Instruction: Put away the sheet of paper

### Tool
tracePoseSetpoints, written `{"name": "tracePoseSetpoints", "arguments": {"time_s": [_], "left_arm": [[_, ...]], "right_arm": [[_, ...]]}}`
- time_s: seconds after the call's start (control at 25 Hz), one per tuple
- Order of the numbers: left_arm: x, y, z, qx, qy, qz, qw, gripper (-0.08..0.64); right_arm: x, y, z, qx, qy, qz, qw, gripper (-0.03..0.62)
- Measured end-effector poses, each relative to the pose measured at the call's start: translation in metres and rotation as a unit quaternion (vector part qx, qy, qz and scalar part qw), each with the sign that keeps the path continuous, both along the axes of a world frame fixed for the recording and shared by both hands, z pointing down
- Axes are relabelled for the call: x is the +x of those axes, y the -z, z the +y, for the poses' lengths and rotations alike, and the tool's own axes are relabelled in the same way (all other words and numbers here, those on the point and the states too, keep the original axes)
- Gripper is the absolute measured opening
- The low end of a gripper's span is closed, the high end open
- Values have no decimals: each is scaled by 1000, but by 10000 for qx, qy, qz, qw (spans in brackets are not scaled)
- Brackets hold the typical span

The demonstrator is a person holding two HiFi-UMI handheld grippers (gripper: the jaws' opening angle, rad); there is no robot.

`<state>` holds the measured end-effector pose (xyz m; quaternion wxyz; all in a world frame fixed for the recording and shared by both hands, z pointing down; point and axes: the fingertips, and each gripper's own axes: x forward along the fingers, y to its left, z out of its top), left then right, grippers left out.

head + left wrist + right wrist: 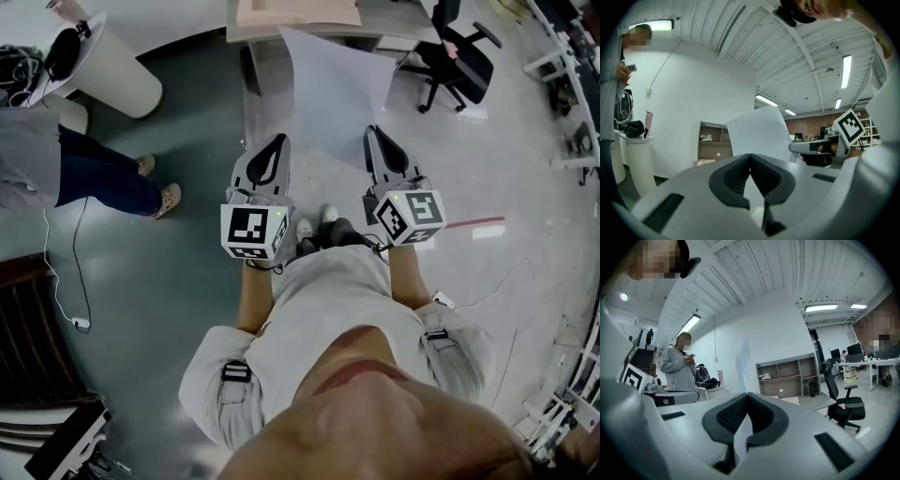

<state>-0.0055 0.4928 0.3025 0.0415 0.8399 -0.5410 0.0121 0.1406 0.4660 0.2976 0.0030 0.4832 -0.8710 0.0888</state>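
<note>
White sheet of paper (330, 89) juts ahead; left tongs (276, 141), right tongs (373, 131) pinch its near corners.

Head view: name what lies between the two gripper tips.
The sheet of paper spans that gap, with the left gripper and right gripper each shut on its near edge. The head view shows this.

I see a glossy grey-green floor (187, 281) with a short red line (473, 225) on it to the right. A black office chair (459, 61) stands far right and a round white stand (117, 70) far left, with a low desk (398, 19) between them. Behind the desk, an open shelf unit (790, 376) stands against a plain white wall (703, 84). Long strip lights (846, 70) run along the ribbed white ceiling (797, 51).
</note>
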Motion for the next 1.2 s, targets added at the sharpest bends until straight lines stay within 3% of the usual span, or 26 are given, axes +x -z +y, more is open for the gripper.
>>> {"name": "tracePoseSetpoints", "arguments": {"time_s": [0.48,1.2], "left_arm": [[4,2,-38,-39,91,-44,9999,21],[21,1,-137,-131,443,-110,9989,21]], "right_arm": [[6,-4,-42,-60,36,-103,9999,20],[30,5,-149,52,354,-329,9988,20]]}}
